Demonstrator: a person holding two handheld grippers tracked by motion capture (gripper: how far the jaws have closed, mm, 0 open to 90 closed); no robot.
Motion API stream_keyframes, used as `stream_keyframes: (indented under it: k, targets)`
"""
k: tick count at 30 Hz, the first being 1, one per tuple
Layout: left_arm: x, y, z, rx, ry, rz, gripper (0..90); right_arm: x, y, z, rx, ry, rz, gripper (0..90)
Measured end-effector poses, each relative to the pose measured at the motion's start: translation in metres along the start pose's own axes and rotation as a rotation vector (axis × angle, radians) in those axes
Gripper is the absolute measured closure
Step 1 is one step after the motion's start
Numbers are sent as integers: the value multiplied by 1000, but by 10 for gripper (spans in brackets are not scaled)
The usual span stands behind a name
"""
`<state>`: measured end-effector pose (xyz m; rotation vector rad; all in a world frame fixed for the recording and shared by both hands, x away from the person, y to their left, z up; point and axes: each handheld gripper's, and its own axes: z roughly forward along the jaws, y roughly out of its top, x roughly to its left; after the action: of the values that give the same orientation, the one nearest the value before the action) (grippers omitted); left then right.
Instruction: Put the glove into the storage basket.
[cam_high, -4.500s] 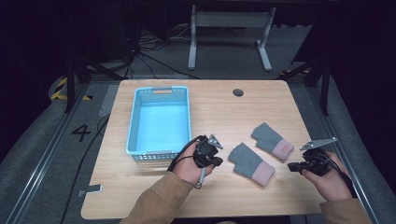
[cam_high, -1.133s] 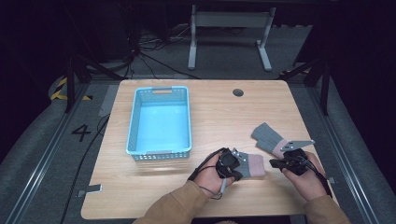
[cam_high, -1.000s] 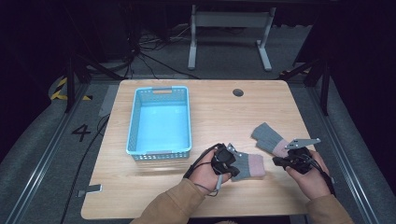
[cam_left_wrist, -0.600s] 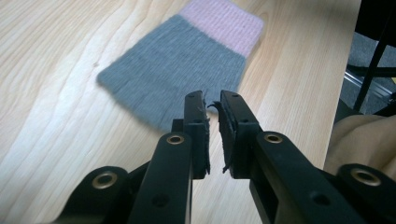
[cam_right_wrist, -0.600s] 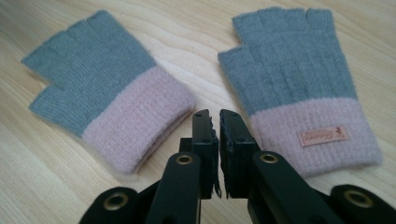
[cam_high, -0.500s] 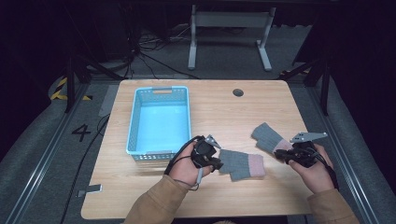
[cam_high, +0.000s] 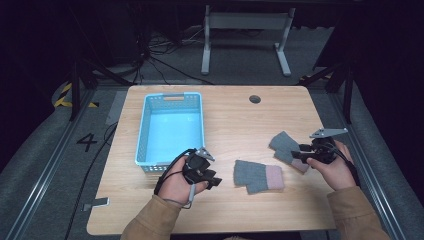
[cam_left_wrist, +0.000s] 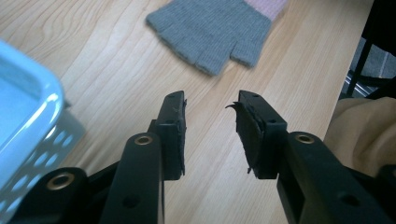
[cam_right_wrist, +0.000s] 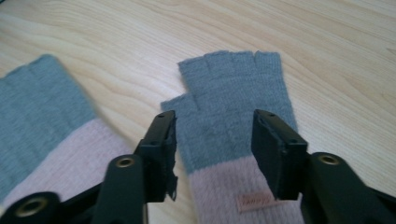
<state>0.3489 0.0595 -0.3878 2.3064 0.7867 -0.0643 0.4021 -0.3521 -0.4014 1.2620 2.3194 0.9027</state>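
Two grey fingerless gloves with pink cuffs lie flat on the wooden table (cam_high: 235, 120). The near glove (cam_high: 257, 176) lies between the two hands, and it is at the top of the left gripper view (cam_left_wrist: 210, 32). My left gripper (cam_high: 215, 181) sits left of it, open, its jaws just having been opening with nothing between them (cam_left_wrist: 208, 100). The far glove (cam_high: 284, 145) lies by my right gripper (cam_high: 296, 153). That gripper (cam_right_wrist: 215, 121) hovers open over the glove's cuff end (cam_right_wrist: 233, 107); its jaws have just been opening and press on nothing.
A light blue plastic basket (cam_high: 143, 135) stands on the left half of the table, close behind my left hand, its corner (cam_left_wrist: 28, 107) beside the left jaw. A round cable hole (cam_high: 255, 99) is at the back. The table's right edge runs just beyond my right hand.
Both grippers were shut at the near glove a second ago. Now both stand open; the left has drawn back to the left, the right has moved right to the far glove.
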Motion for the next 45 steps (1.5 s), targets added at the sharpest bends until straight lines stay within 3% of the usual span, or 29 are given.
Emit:
stream_keyframes:
  k: [11, 27, 35, 42, 45]
  targets:
    - [4, -11, -7, -3, 23, -26, 560, -10, 2, 27, 22, -37, 11, 387]
    - [6, -11, -3, 7, 23, -25, 565, -19, -7, 48, 71, -54, 9, 373]
    - [6, -11, -1, 12, 20, -25, 570, -17, -8, 51, 76, -60, 17, 459]
    - [6, -11, -1, 13, 19, -25, 577, -15, -7, 49, 87, -62, 19, 678]
    - [7, -11, -1, 13, 19, -25, 578, -14, -6, 49, 92, -62, 15, 725]
